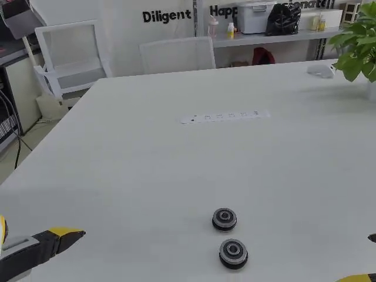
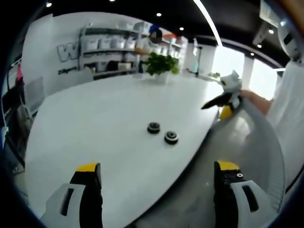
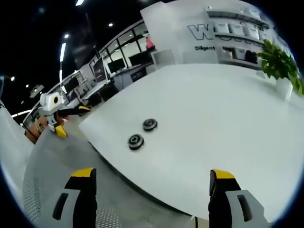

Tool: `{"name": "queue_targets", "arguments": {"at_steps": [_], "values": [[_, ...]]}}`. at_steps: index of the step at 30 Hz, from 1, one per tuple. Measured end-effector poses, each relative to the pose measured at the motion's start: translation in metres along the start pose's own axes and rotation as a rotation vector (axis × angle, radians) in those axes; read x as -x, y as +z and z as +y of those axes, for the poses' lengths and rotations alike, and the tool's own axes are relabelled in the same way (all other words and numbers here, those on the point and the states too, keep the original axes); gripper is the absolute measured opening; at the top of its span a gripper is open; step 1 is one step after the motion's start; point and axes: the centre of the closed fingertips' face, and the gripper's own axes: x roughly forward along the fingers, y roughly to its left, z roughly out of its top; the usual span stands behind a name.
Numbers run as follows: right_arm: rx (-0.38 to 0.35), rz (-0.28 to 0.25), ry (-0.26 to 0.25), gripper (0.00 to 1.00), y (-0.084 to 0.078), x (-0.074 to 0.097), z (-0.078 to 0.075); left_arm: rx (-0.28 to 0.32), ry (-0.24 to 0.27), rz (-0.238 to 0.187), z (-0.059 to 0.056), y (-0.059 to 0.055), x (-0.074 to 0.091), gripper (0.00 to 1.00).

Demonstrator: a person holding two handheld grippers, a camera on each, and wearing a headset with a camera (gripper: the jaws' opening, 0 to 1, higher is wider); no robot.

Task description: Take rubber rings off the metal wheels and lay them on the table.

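Metal wheels [image 1: 224, 218] [image 1: 233, 253], two, sit close on the table [image 1: 176, 164]; left gripper [image 2: 156, 166] and right gripper [image 3: 152, 173] both spread apart.

You hold your left gripper [image 2: 156, 166] and right gripper [image 3: 152, 173] well apart, each with jaws (yellow-tipped) spread wide.

- Two metal wheels [image 1: 224, 218] [image 1: 233, 253] on one tabletop [image 1: 147, 164].
- Two grippers, left gripper [image 2: 156, 173] and right gripper [image 3: 153, 173].
- One power strip [image 1: 225, 116].
- Two white chairs [image 1: 70, 56] [image 1: 178, 54].
- One potted plant [image 1: 355, 44].
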Motion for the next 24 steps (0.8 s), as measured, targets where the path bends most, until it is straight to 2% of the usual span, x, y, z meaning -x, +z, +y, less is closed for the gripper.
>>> {"name": "queue_targets", "arguments": {"at_steps": [3, 7, 11, 14, 19, 24], "values": [[-0.042, -0.017, 0.003, 0.99, 0.001, 0.001, -0.001, 0.027, 0.005, -0.018, -0.001, 0.000, -0.002, 1.00], [-0.050, -0.025, 0.005, 0.99, 0.002, 0.001, 0.000, 0.075, 0.015, -0.038, 0.002, 0.000, -0.001, 1.00], [-0.045, -0.006, 0.003, 0.99, -0.002, 0.001, 0.000, 0.122, 0.031, -0.060, 0.005, 0.000, 0.000, 1.00], [-0.047, 0.003, 0.007, 0.99, -0.003, 0.000, 0.001, 0.184, 0.032, -0.066, 0.007, -0.003, -0.001, 1.00], [-0.045, 0.008, 0.016, 0.99, -0.004, 0.000, 0.003, 0.179, 0.055, -0.080, 0.010, -0.001, 0.000, 1.00], [-0.045, 0.010, 0.021, 0.99, -0.004, 0.000, 0.004, 0.184, 0.065, -0.075, 0.011, -0.003, 0.000, 1.00]]}}
